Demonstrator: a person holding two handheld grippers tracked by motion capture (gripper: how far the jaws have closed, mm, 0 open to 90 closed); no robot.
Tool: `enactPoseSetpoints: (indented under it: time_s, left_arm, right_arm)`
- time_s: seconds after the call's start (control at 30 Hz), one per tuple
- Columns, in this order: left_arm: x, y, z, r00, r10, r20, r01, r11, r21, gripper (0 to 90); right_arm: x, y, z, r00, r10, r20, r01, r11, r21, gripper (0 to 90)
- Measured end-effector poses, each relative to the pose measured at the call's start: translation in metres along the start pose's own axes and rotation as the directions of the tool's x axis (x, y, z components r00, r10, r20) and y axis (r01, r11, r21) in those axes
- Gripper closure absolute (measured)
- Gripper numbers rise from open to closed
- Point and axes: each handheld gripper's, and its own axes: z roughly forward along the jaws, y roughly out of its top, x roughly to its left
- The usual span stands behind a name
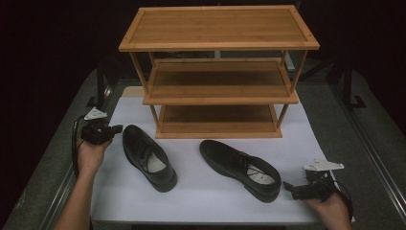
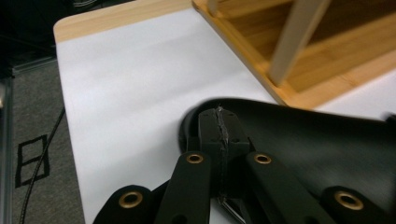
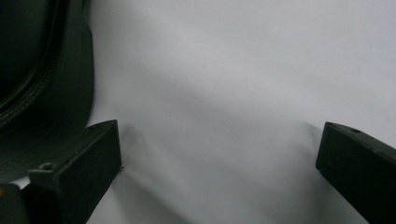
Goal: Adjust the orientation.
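The left shoe (image 1: 148,157) is seen lying on the white worktop (image 1: 201,201) just beside the left tongs (image 1: 114,129), with its heel end nearest them and its toe pointed back toward the person. In the left gripper view the left tongs (image 2: 219,128) are seen pressed together with nothing between them, their tips poised just above the black leather of the left shoe (image 2: 303,140); whether they touch it cannot be told. The right shoe (image 1: 242,168) lies just beside the right tongs (image 1: 288,186), at their far side. In the right gripper view the right tongs (image 3: 219,154) are held wide apart over bare white worktop, and the right shoe (image 3: 42,93) is seen against the outside of 1 jaw, not between the 2. The 3-tier wooden rack (image 1: 218,72) stands beyond both tongs, and all 3 of its shelves are bare.

The step in hand is judged to be the approach to the shoes, before any grasp. For the next move, the left tongs would need to be opened and set around the rim at the heel, then closed firmly enough for the shoe to be lifted without slipping.
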Motion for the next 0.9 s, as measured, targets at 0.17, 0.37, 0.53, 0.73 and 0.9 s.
enactPoseSetpoints:
  time_s: [0.17,0.37,0.53,0.73,0.9]
  left_arm:
    - [0.014,0.005,0.019,0.9994,0.000,-0.036,0.000,0.9997,0.023,90.0]
    - [0.025,0.002,0.040,0.9974,-0.023,-0.068,0.026,0.9990,0.037,90.0]
    - [0.031,-0.005,0.056,0.9969,-0.050,-0.061,0.054,0.9963,0.066,90.0]
    - [0.030,-0.007,0.062,0.9971,-0.060,-0.046,0.064,0.9947,0.080,90.0]
    - [0.029,-0.007,0.060,0.9979,-0.056,-0.034,0.058,0.9953,0.077,90.0]
  right_arm:
    - [0.000,0.000,0.000,1.0000,0.000,0.000,0.000,1.000,0.000,0.0]
    - [0.000,0.000,0.000,1.0000,0.001,-0.001,-0.001,1.000,0.000,0.0]
    - [0.000,0.000,0.000,1.0000,0.001,-0.001,-0.001,1.000,-0.002,0.0]
    - [0.000,0.000,0.000,1.0000,0.001,-0.001,-0.001,1.000,-0.001,0.0]
    - [0.000,0.000,0.000,1.0000,0.001,-0.001,-0.001,1.000,-0.002,0.0]
